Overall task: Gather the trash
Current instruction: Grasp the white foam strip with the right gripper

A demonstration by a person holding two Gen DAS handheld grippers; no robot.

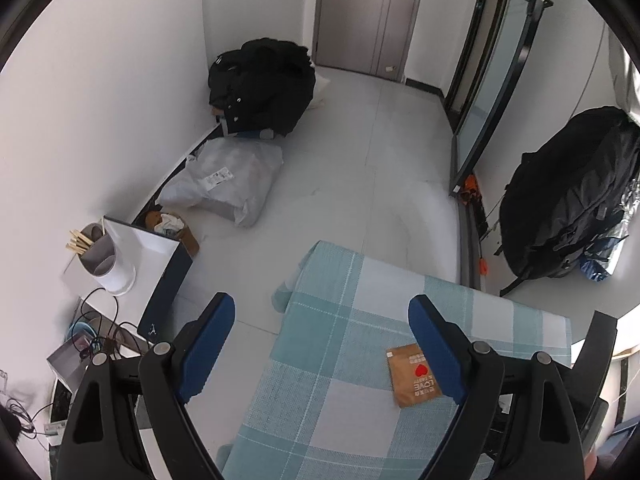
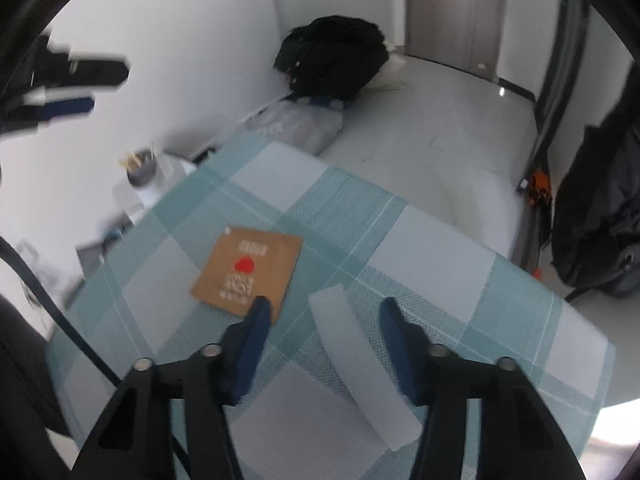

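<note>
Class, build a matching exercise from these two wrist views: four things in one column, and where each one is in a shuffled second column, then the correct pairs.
Column 1
1. brown packet
2. white paper strip
3. chopsticks
4. black backpack

Column 2
A. standing in a white cup
B. on the floor at the right, beside the glass door
C. between the right gripper's open fingers
D. flat on the checked cloth, red heart on it

Pairs: 1-D, 2-C, 3-A, 4-B

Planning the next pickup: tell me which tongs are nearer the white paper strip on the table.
Right. The right tongs straddle the white paper strip, open. The left tongs hang open higher up, beside the brown packet.
</note>
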